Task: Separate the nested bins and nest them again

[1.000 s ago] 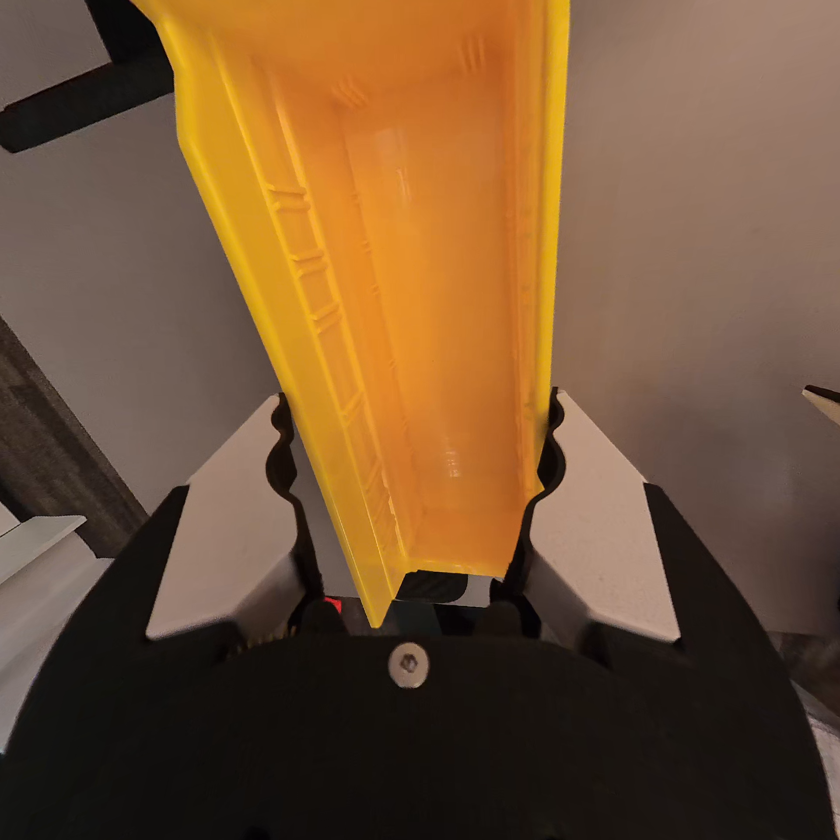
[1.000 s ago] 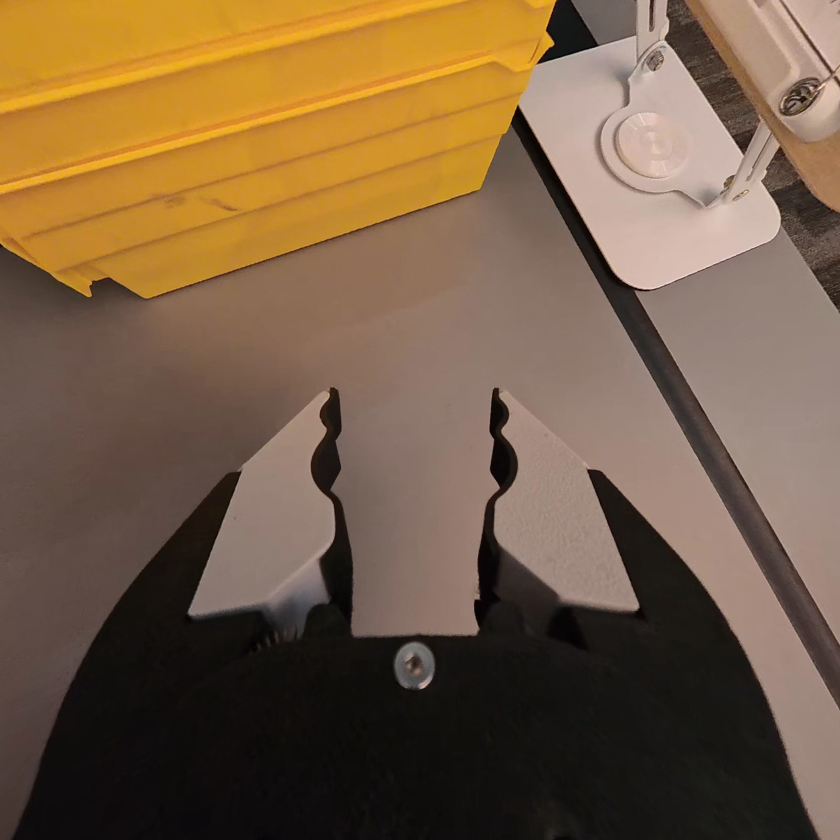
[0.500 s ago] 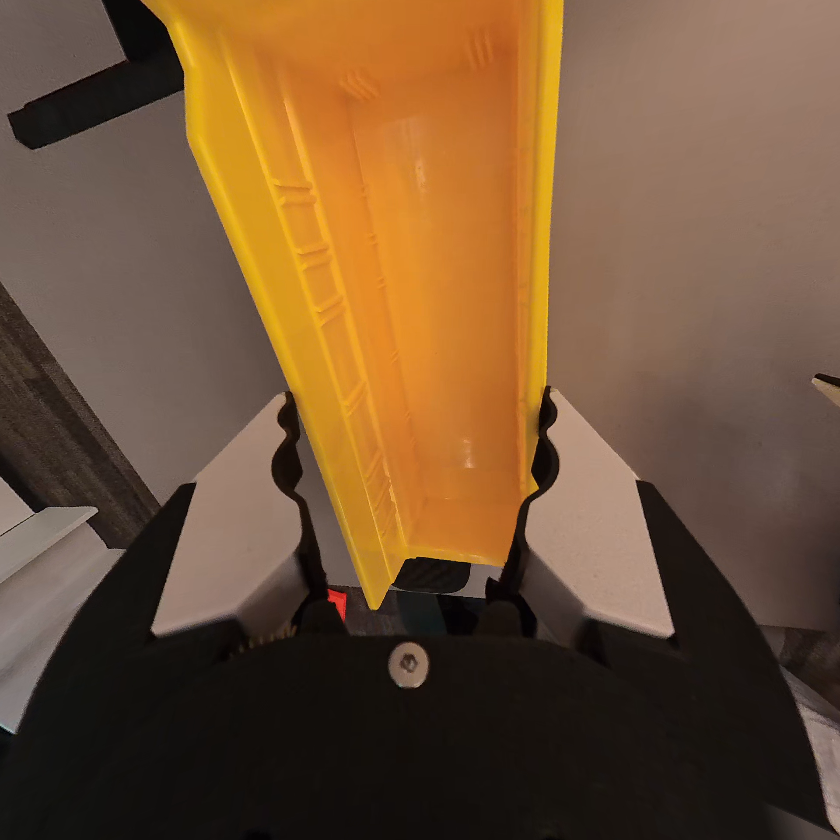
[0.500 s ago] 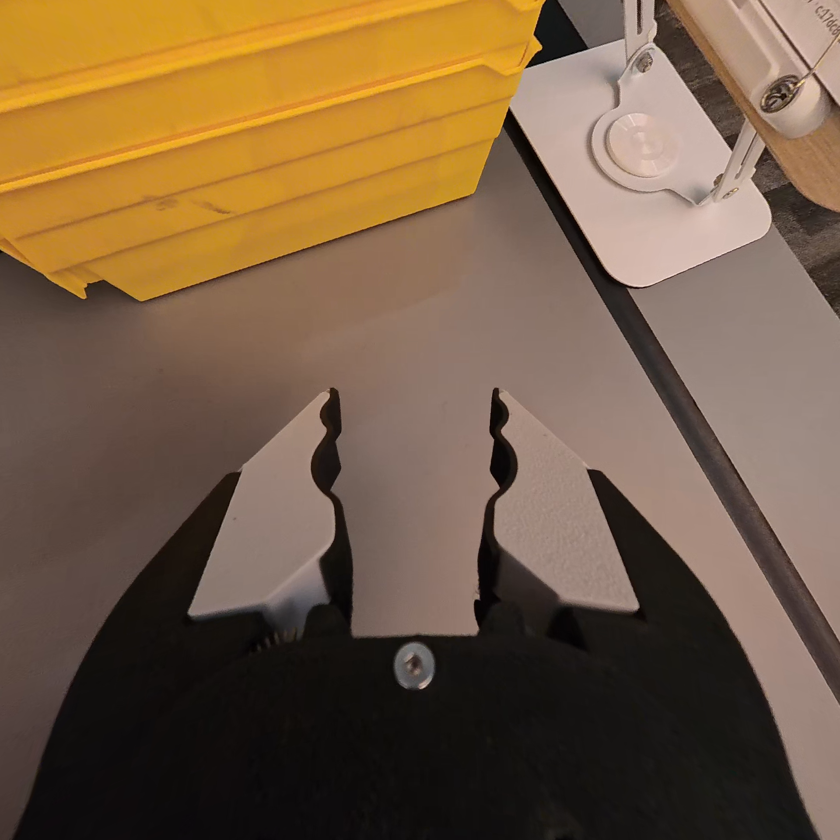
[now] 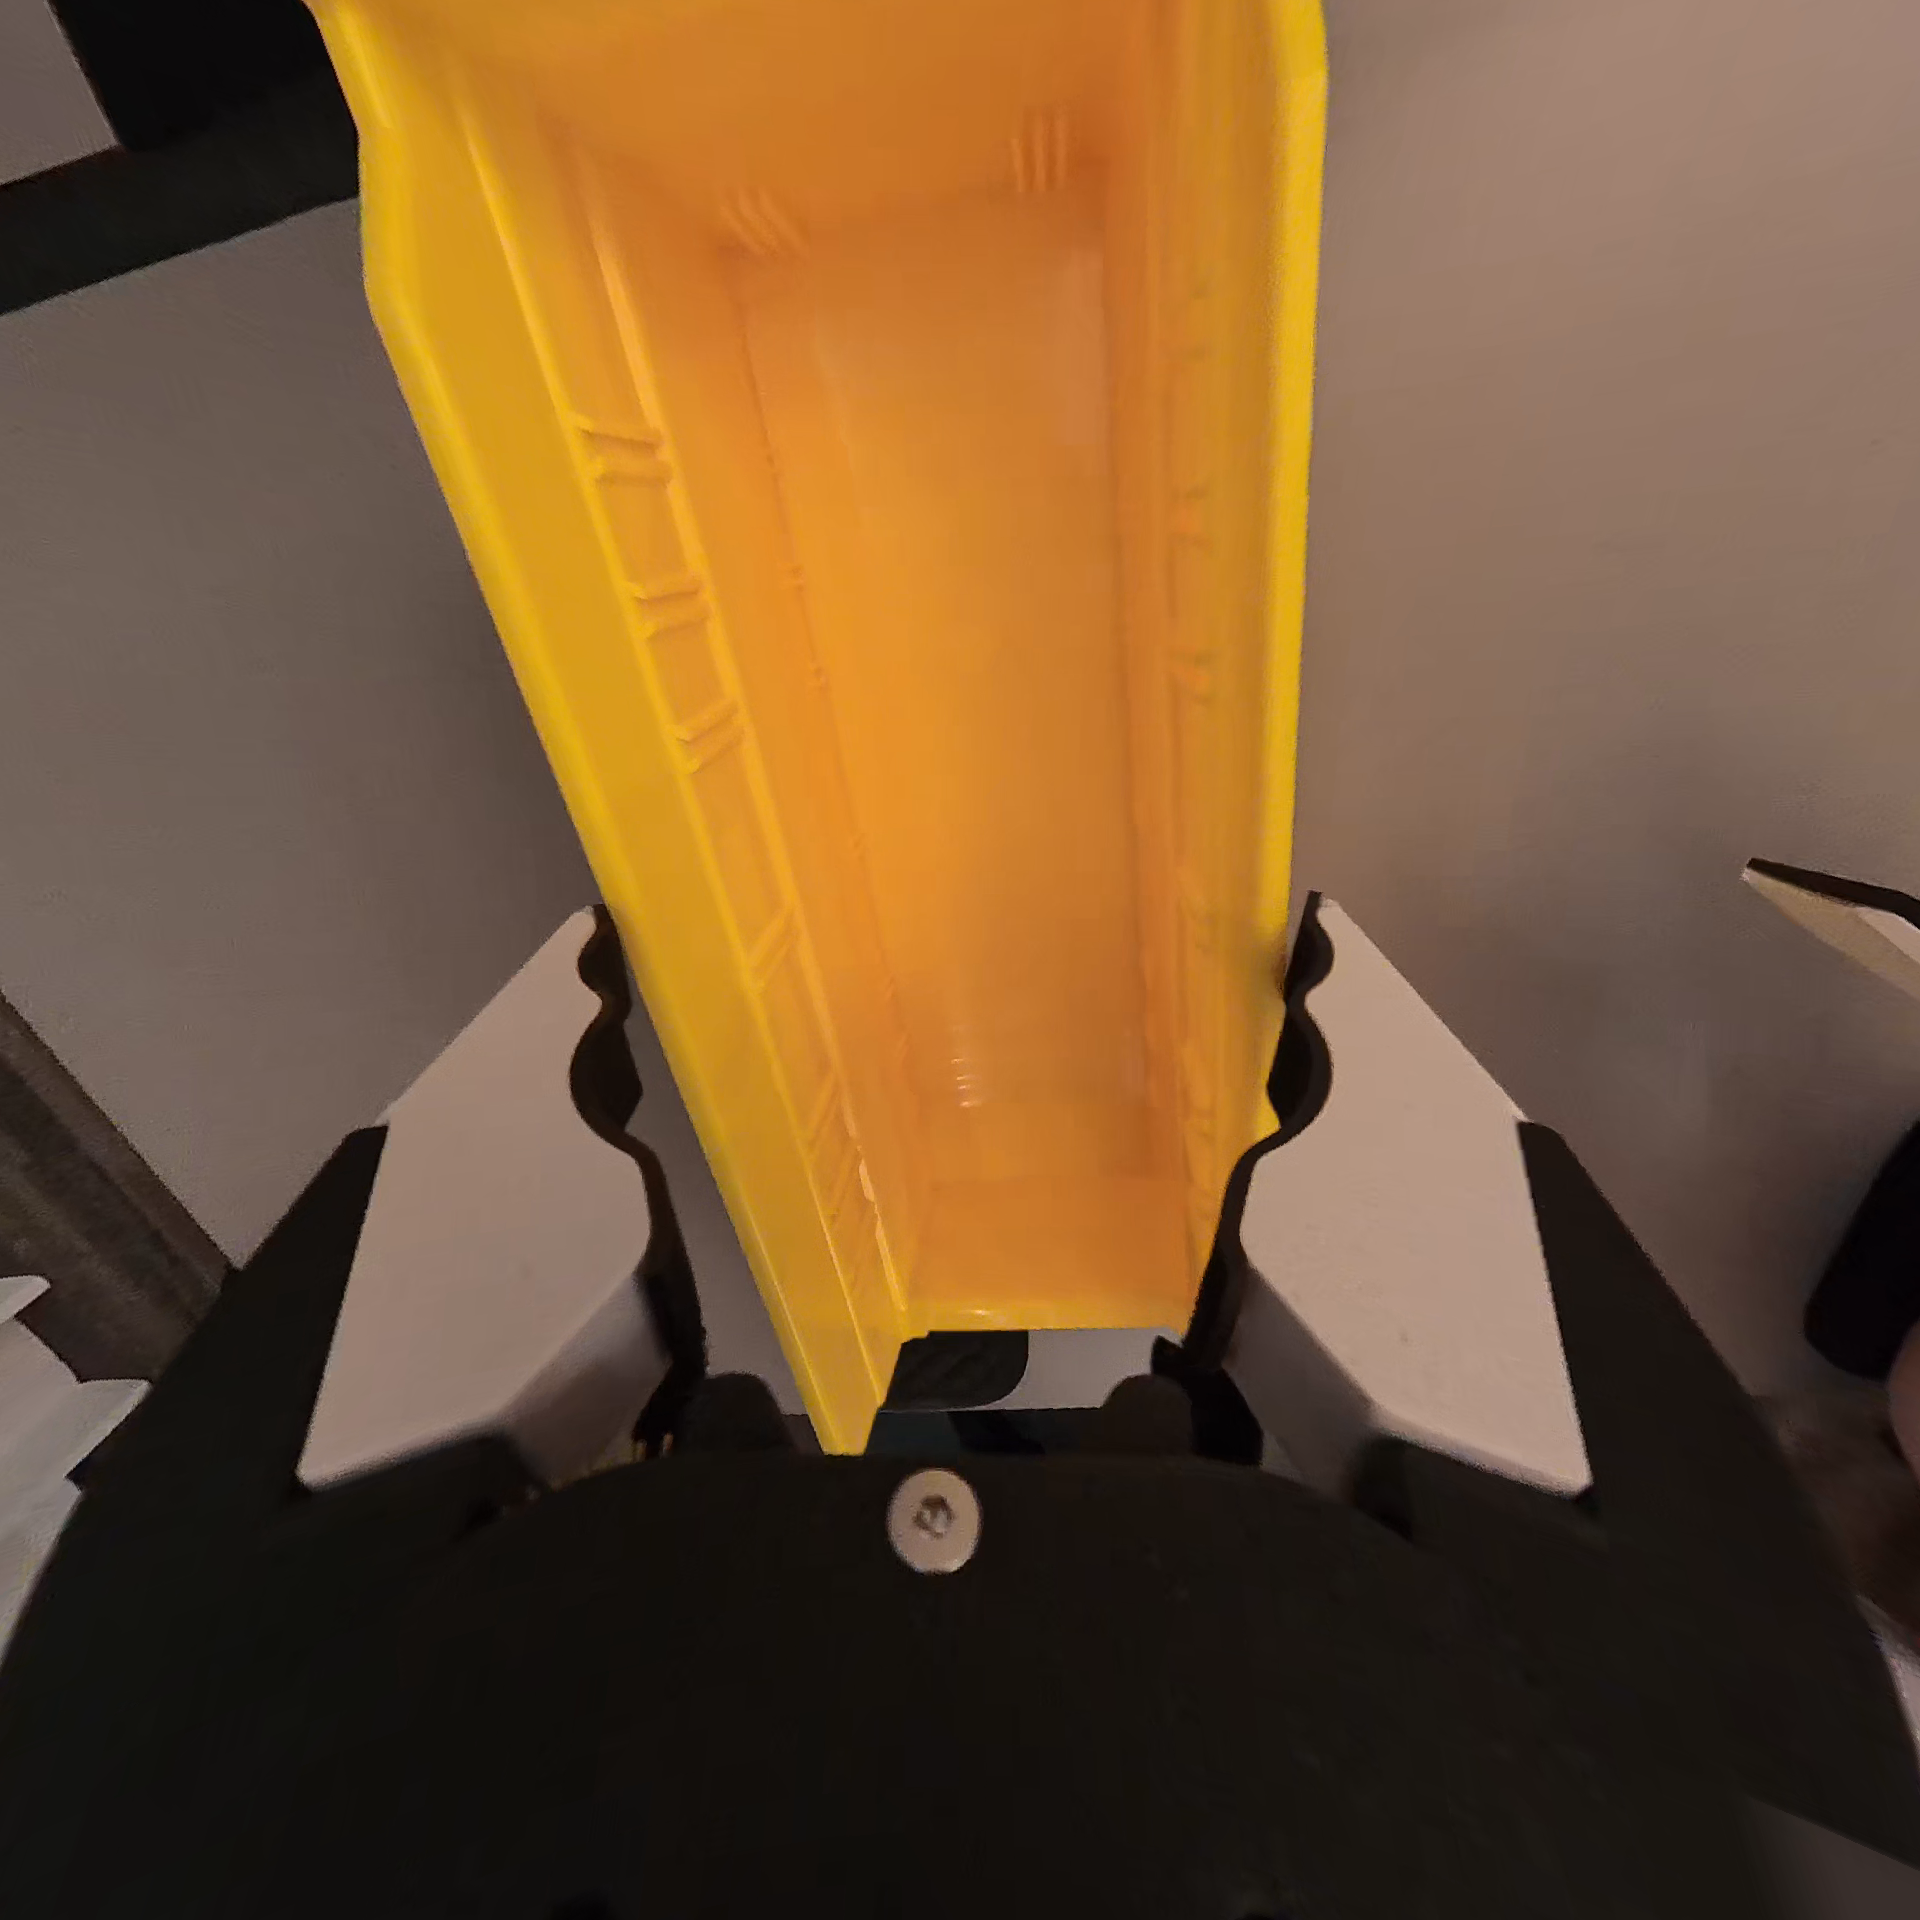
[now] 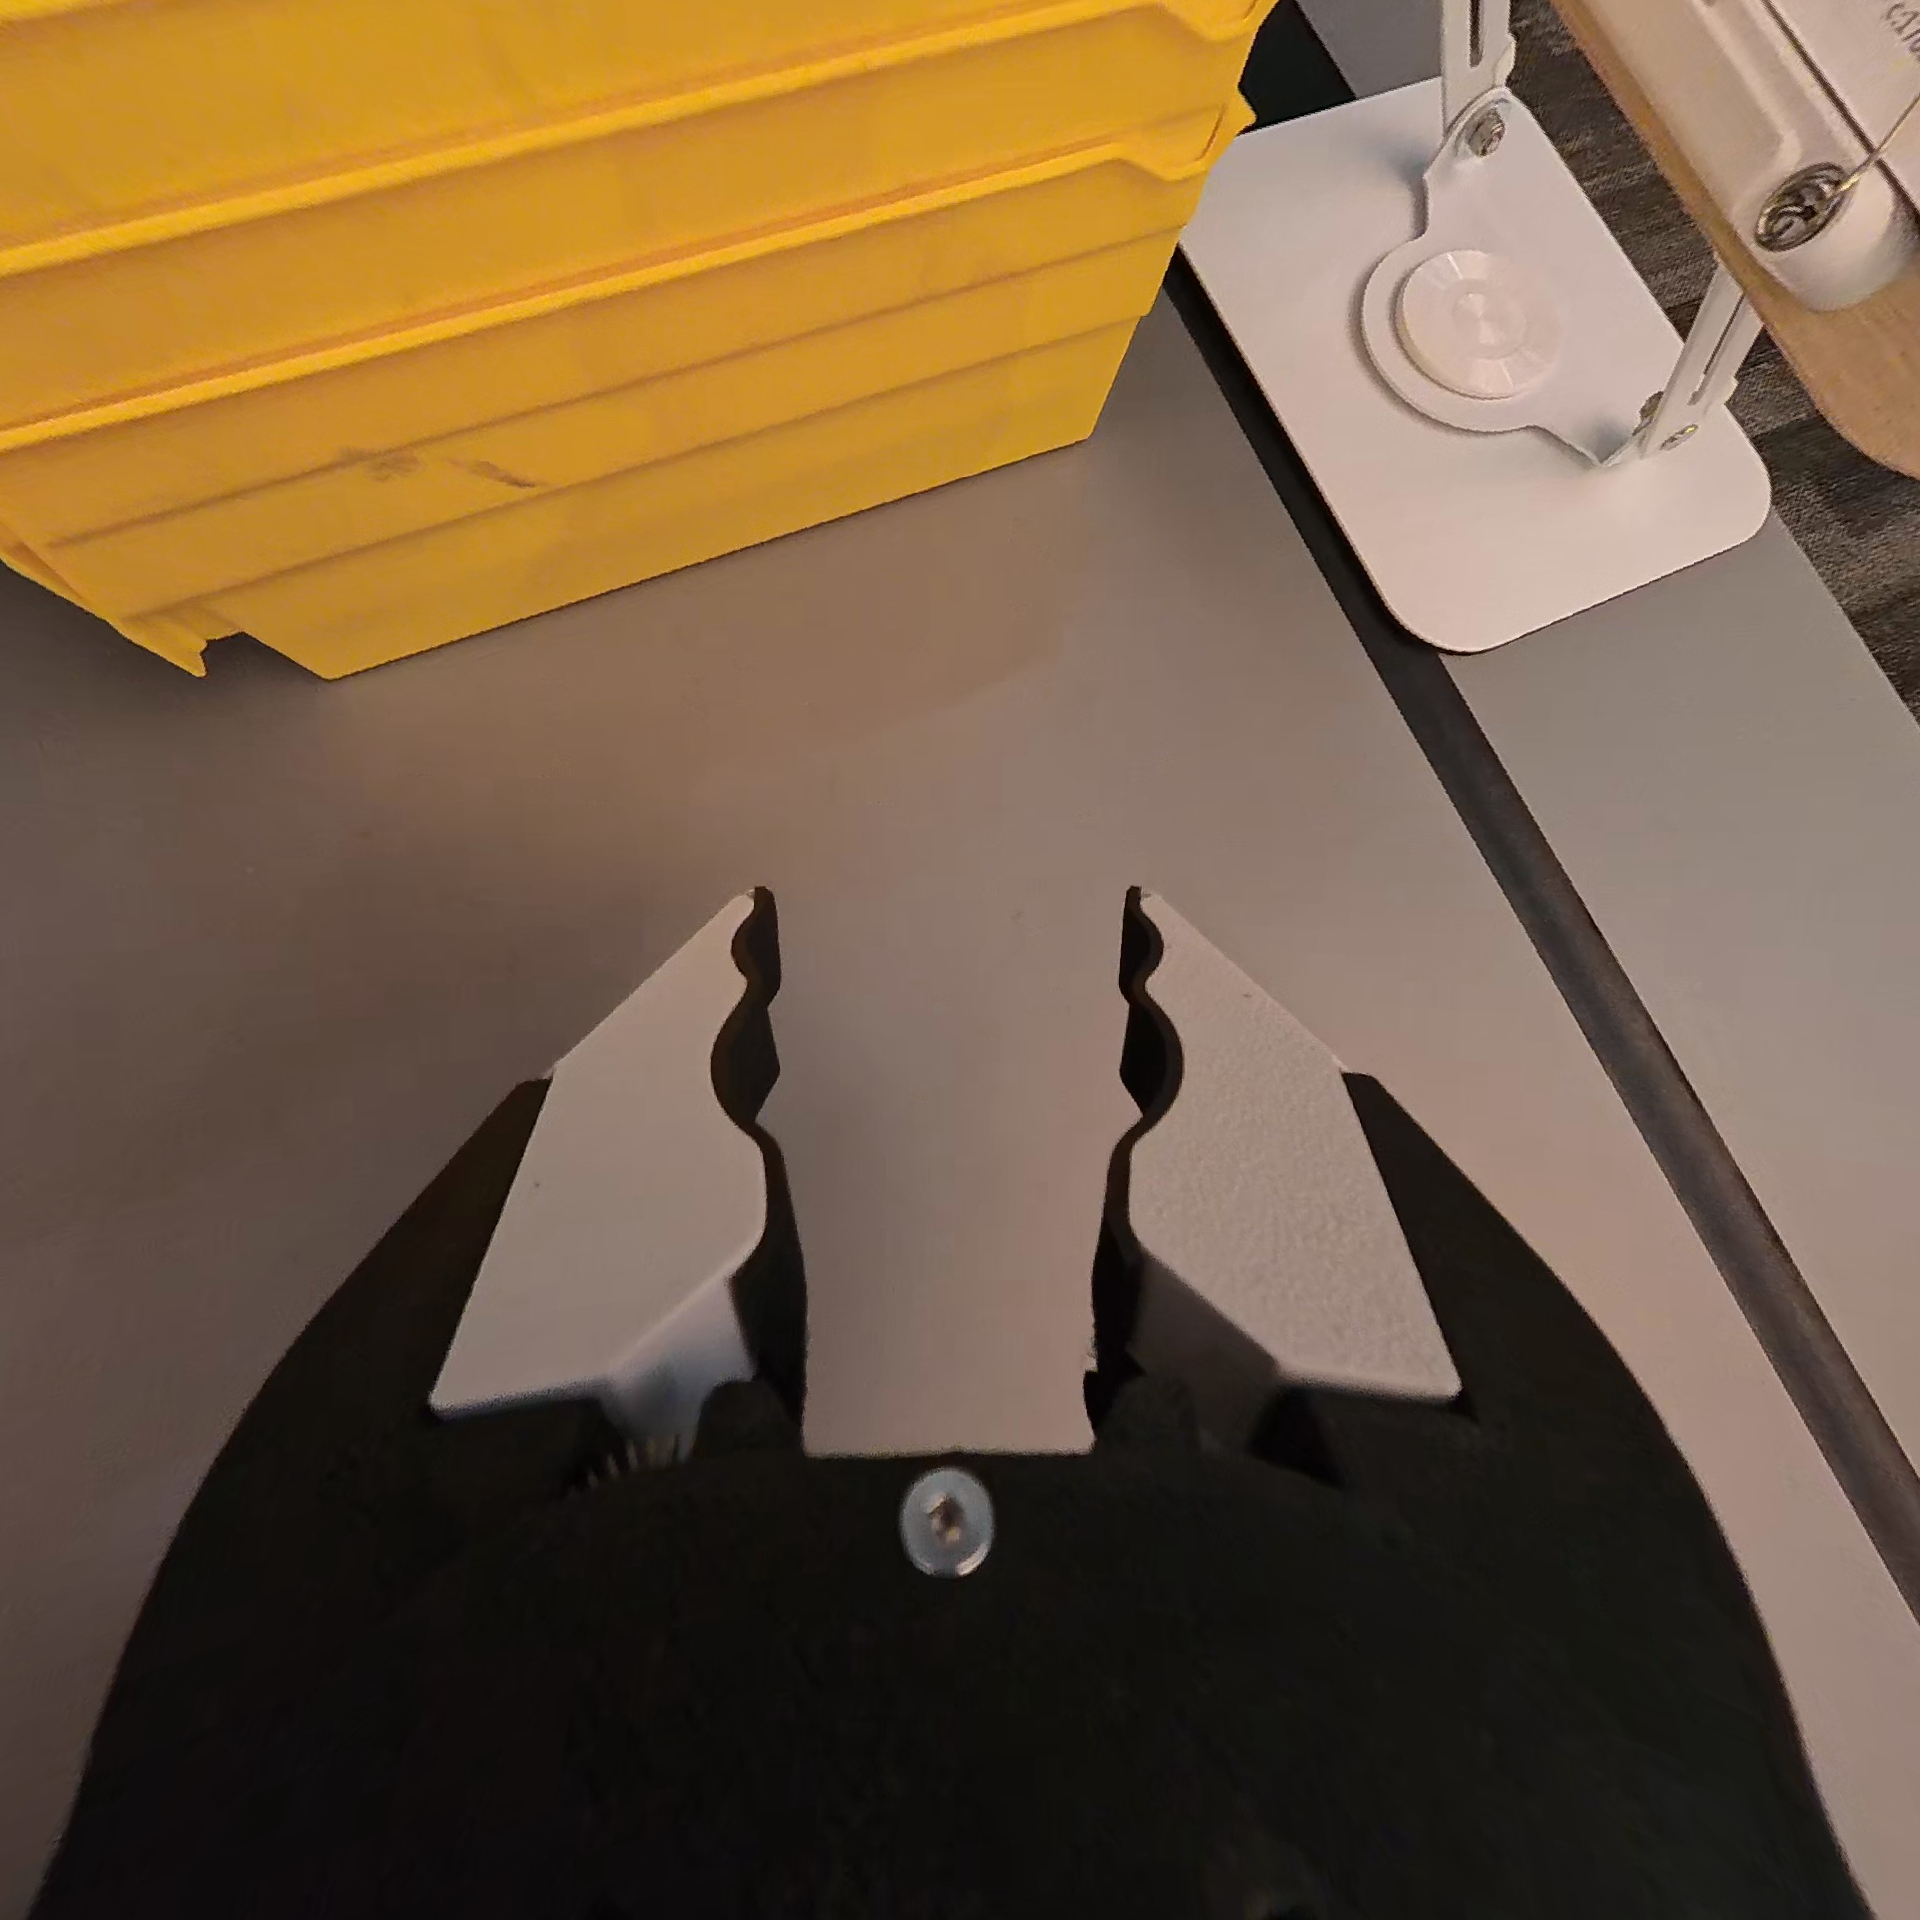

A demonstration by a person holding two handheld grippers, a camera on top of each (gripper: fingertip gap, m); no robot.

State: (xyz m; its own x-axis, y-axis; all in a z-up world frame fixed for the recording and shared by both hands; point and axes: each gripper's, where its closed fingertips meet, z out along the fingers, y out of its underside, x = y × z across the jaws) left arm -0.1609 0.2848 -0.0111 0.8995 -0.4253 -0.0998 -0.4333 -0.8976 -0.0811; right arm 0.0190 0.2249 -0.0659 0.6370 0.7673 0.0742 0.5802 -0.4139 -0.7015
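In the left wrist view a single yellow bin (image 5: 935, 623) lies lengthwise between the fingers of my left gripper (image 5: 956, 906), its open inside facing the camera. The jaws stand wide. The right pad (image 5: 1299, 997) lies along the bin's right wall. The left pad (image 5: 603, 1049) stands off the bin's left side along most of its length. In the right wrist view my right gripper (image 6: 945, 894) is open and empty above the grey table (image 6: 520, 831). A stack of nested yellow bins (image 6: 571, 312) stands on the table ahead of it, to the left.
A white lamp base (image 6: 1486, 416) sits at the far right, past a dark seam (image 6: 1558, 935) in the table, under a wooden piece (image 6: 1766, 208). In the left wrist view a black bar (image 5: 156, 187) lies at the top left, and another gripper's fingertip (image 5: 1849, 925) shows at the right edge.
The left jaws have spread wider around the single bin, which now sits deeper between the fingers and lower in the frame. The right gripper has drifted slightly; its jaws stayed as they were.
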